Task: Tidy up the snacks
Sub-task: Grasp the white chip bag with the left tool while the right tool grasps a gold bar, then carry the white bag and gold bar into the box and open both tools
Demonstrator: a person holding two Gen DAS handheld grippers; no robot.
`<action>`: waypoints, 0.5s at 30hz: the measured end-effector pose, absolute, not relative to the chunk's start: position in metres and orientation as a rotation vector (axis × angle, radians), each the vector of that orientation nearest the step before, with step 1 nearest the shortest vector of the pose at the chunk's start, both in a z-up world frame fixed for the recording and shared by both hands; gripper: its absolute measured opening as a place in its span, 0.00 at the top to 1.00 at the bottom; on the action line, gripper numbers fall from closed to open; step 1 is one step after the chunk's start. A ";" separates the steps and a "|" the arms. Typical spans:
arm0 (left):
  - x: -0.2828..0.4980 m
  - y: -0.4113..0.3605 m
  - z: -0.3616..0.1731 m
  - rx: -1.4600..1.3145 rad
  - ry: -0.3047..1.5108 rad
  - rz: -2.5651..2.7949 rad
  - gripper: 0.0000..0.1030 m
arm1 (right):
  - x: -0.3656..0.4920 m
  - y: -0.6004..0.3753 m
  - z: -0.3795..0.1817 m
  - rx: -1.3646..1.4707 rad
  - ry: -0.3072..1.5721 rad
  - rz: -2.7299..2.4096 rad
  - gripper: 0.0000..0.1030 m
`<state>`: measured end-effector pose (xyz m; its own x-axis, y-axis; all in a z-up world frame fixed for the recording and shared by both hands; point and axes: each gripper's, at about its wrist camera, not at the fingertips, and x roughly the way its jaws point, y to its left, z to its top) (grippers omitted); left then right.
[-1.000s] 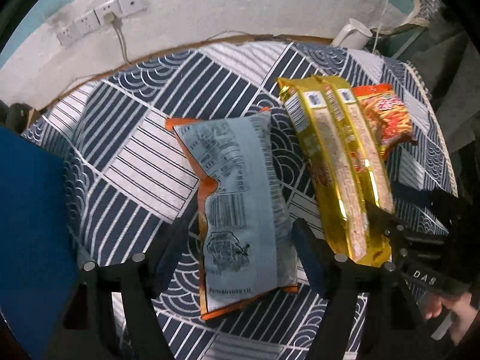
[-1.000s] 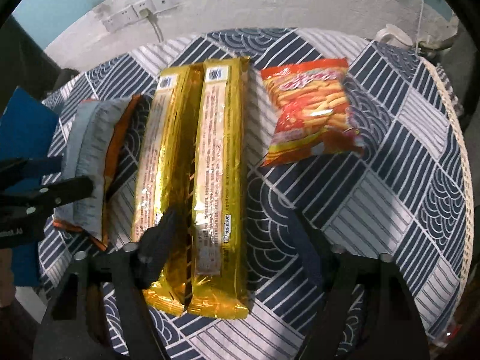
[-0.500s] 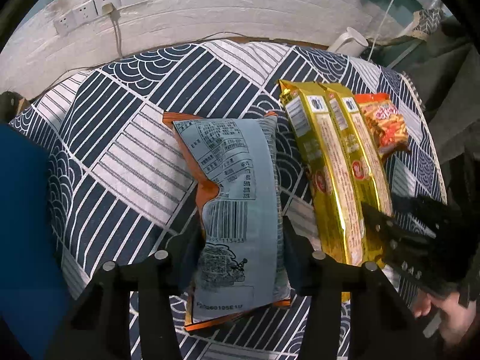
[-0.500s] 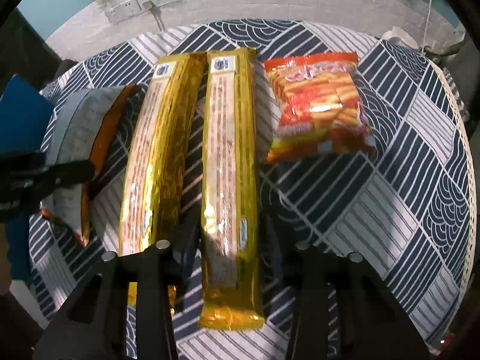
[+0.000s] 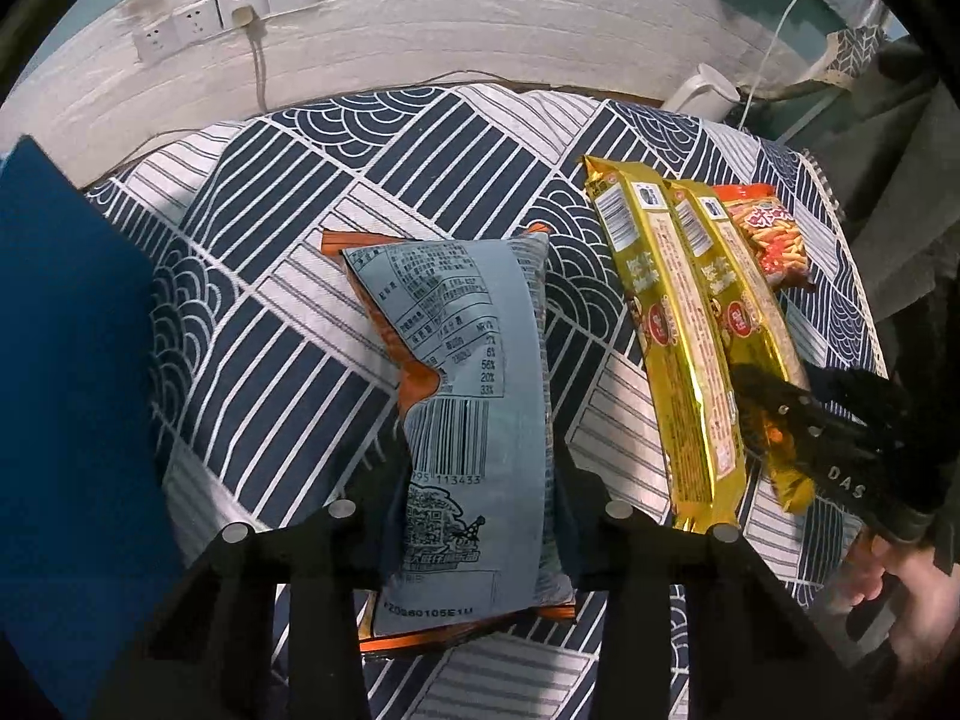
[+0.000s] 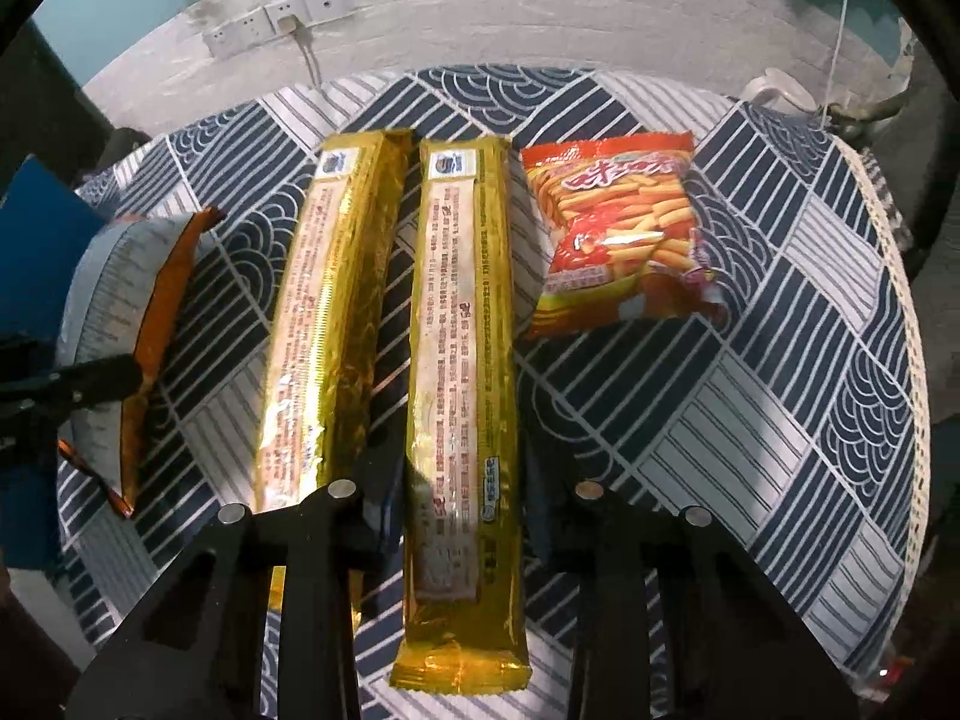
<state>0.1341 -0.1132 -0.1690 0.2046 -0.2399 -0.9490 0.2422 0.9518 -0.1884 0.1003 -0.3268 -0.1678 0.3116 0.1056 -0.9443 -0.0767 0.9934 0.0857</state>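
Observation:
A grey-backed chip bag with orange edges (image 5: 462,348) lies on the patterned tablecloth (image 5: 288,312). My left gripper (image 5: 480,492) straddles its near end, jaws closing, pads pressing both sides. Two long gold packets lie side by side to its right. My right gripper (image 6: 459,498) points down over the right gold packet (image 6: 462,300), jaws closing, and its fingers pinch the packet's sides. The left gold packet (image 6: 327,312) lies free beside it. A red snack bag (image 6: 618,234) rests further right. From the left wrist, the right gripper (image 5: 798,420) shows on the gold packets.
A blue object (image 5: 66,390) stands at the table's left side. Wall sockets (image 5: 210,24) with a plugged cable sit on the white wall behind. A white mug (image 5: 702,90) is at the back right. The round table's edge (image 6: 900,360) curves close on the right. A hand (image 5: 912,600) holds the right gripper.
Both pairs of jaws have narrowed, the left onto the chip bag's sides and the right onto the right gold packet. The left gripper has shifted a little along the table.

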 end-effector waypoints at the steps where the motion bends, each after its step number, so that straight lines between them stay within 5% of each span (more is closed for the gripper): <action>1: 0.132 -0.112 -0.167 0.007 1.319 -0.333 0.61 | 0.099 -0.326 -0.164 0.025 1.241 0.120 0.69; 15: 0.101 -0.100 -0.118 0.008 1.219 -0.322 0.63 | 0.079 -0.315 -0.114 0.016 1.128 0.126 0.73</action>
<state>0.1014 -0.1003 -0.1180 0.3051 -0.2392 -0.9218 0.2473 0.9546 -0.1659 0.0792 -0.3152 -0.1136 0.4219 0.1091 -0.9001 -0.0927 0.9927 0.0769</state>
